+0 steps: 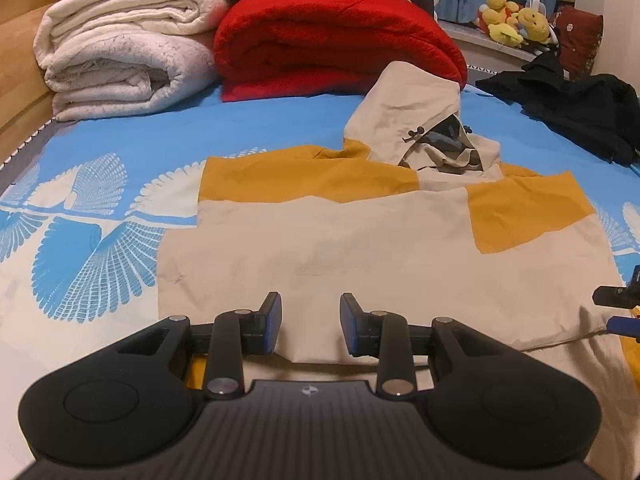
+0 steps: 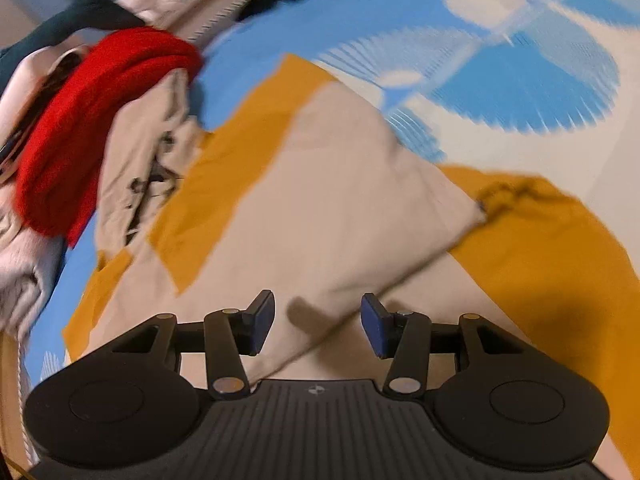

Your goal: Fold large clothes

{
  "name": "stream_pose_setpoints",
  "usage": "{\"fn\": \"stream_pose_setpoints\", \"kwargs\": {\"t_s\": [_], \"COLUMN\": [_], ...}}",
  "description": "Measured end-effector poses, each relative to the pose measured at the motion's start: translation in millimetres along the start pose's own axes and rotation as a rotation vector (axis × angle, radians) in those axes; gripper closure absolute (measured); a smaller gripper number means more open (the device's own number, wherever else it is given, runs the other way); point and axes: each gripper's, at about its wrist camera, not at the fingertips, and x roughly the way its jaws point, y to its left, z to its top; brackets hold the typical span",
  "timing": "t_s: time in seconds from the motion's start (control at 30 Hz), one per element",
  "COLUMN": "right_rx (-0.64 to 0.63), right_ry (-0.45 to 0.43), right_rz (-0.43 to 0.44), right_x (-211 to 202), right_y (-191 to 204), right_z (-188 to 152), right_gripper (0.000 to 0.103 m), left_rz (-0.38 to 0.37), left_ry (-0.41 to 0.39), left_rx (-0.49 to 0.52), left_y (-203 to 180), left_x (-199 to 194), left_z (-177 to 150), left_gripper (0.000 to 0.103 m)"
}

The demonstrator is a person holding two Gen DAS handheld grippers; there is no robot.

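Left wrist view shows us the beige-and-mustard hooded top [image 1: 360, 248] spread on the bed [image 1: 120, 140], hood away from us, hem just under our left gripper [image 1: 310, 326], jaws partly apart and empty. Our right gripper [image 2: 318, 326], jaws likewise parted on nothing, hovers over a folded-in flap at the garment's right side, equally near.

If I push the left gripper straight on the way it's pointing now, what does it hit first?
Most likely the beige and mustard hoodie lying on the bed: the left gripper points down at its beige panel, with nothing between the open fingers. Depth is hard to judge.
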Motion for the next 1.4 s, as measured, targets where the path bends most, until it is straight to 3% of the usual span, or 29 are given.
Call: {"fn": "stream_pose_setpoints", "kwargs": {"t_s": [0.33, 0.5, 0.83, 1.0, 1.07, 1.23, 1.4], "right_rx": [-0.281, -0.317, -0.376, -0.390, -0.408, -0.483, -0.569], "right_ry": [-0.034, -0.041, -0.070, -0.099, -0.119, -0.176, -0.241], "right_rz": [-0.102, -0.097, -0.089, -0.105, -0.113, -0.107, -0.065], "right_x": [-5.1, -11.6, -30.2, -35.3, -39.1, -52.0, -66.8], "right_y": [33.7, 38.2, 42.4, 45.5, 49.6, 66.7, 87.9], "right_z": [-9.7, -10.2, -6.3, -6.5, -10.3, -28.9, -47.8], "right_gripper": [0.053, 0.053, 0.053, 0.053, 0.053, 0.053, 0.054], "left_rz": [0.004, 0.047, 0.019, 0.000, -0.001, -0.043, -0.041], "left_ry": [0.021, 0.164, 0.029, -0.081, -0.108, -0.124, -0.134], "left_rx": [0.018, 0.010, 0.017, 0.067, 0.069, 0.040, 0.041], "left_y": [8.4, 19.7, 2.8, -16.0, -17.3, -14.6, 0.4], "left_x": [27.4, 62.7, 7.0, -32.6, -44.9, -61.4, -73.5], "left_z": [-3.2, -20.5, 9.0, 24.6, 29.7, 36.0, 36.4], "left_gripper": [0.064, 0.063, 0.059, 0.047, 0.046, 0.046, 0.033]}}
